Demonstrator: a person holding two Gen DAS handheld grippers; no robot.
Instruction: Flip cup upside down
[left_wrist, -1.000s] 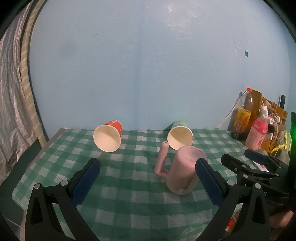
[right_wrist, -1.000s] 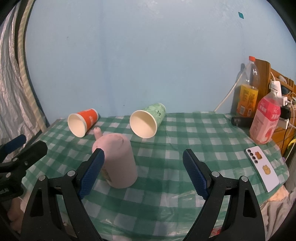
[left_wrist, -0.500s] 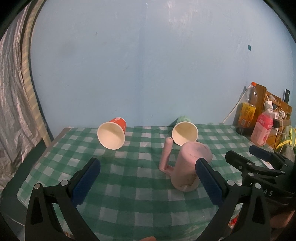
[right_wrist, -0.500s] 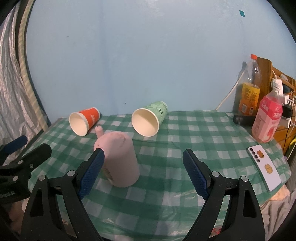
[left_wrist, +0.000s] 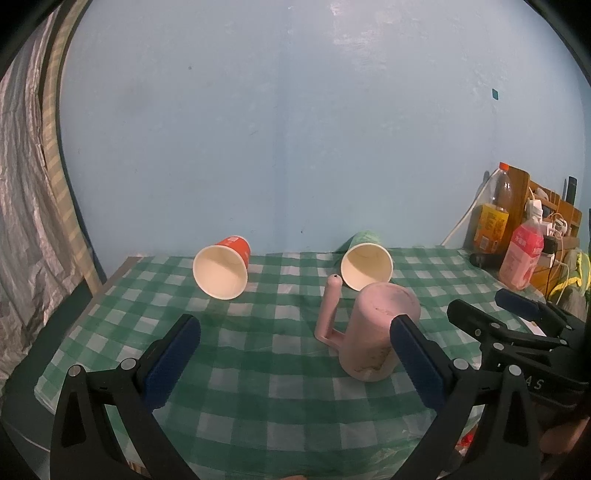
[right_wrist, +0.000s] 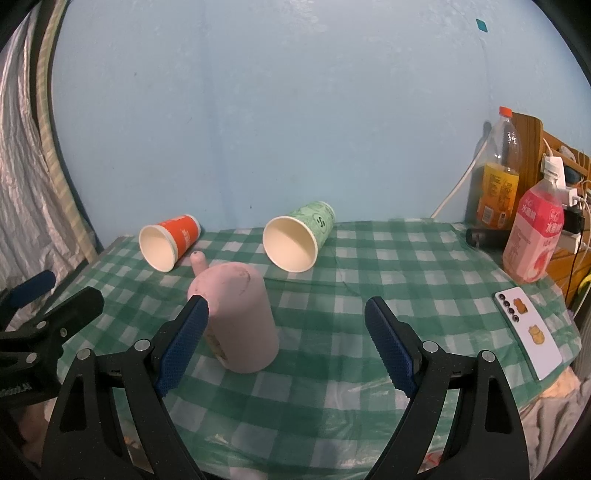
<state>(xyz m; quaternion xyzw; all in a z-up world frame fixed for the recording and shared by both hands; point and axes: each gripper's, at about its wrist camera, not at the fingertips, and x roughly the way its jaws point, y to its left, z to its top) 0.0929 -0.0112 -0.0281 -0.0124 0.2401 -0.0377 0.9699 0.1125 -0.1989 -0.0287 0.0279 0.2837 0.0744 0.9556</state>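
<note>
A pink mug (left_wrist: 376, 332) (right_wrist: 236, 317) stands upside down on the green checked tablecloth (left_wrist: 258, 354), its handle pointing up at its left. An orange paper cup (left_wrist: 221, 266) (right_wrist: 168, 242) and a green paper cup (left_wrist: 365, 264) (right_wrist: 299, 242) lie on their sides behind it, mouths toward me. My left gripper (left_wrist: 291, 360) is open and empty, the mug just inside its right finger. My right gripper (right_wrist: 286, 345) is open and empty, the mug by its left finger.
At the right stand an orange drink bottle (right_wrist: 498, 184), a pink bottle (right_wrist: 533, 236), and a wooden rack with cables (right_wrist: 561, 162). A white phone (right_wrist: 528, 332) lies near the table's right edge. A blue wall is behind; silver sheeting (left_wrist: 26, 221) hangs at the left.
Both grippers have drawn back and risen slightly, so the table and cups look smaller and farther. The cups and mug have not moved.
</note>
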